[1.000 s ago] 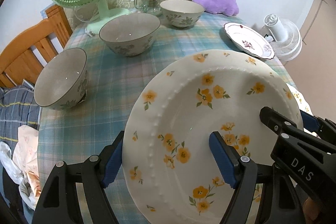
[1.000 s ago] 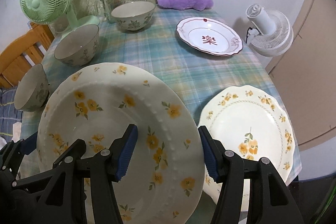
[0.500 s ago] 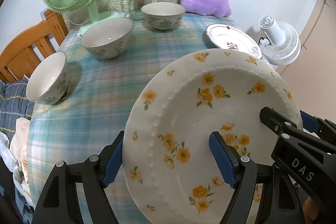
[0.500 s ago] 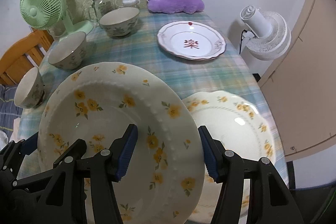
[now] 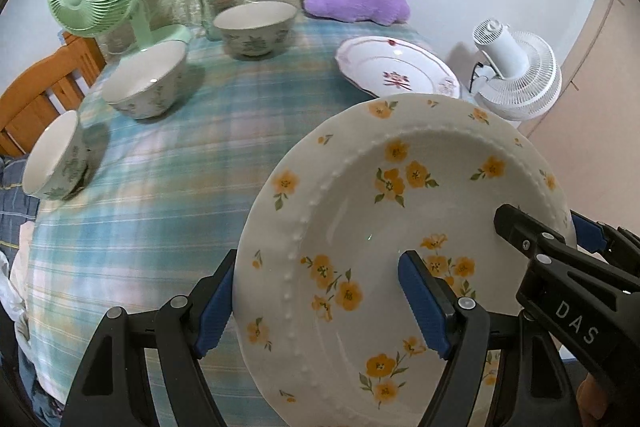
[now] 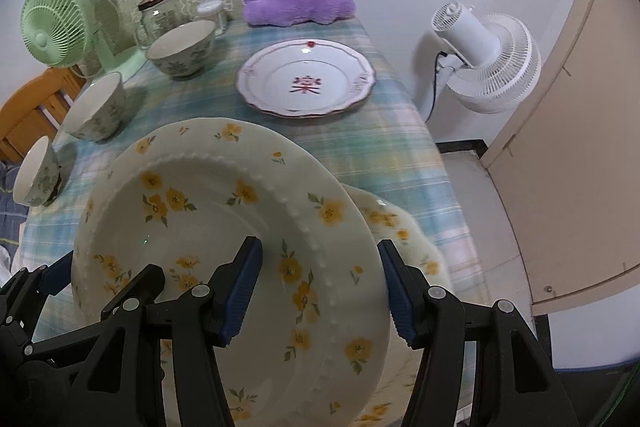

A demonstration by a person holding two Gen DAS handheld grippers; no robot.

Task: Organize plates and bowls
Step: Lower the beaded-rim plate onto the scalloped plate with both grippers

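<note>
Gripping opposite rims of yellow-flowered plate (image 6: 224, 227) with left gripper (image 5: 320, 303) and right gripper (image 6: 320, 291), both clamped, above scalloped floral plate (image 6: 404, 227) on plaid tablecloth (image 6: 384, 143).

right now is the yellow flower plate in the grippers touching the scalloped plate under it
Cannot tell. In the right wrist view the yellow flower plate overlaps the scalloped plate, hiding any gap or contact.

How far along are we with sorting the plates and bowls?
Nothing is stacked yet. In hand: both grippers, left and right, hold the yellow-flowered beaded plate above the scalloped yellow-flowered plate. Left: the red-patterned plate and three floral bowls, all separate.
</note>
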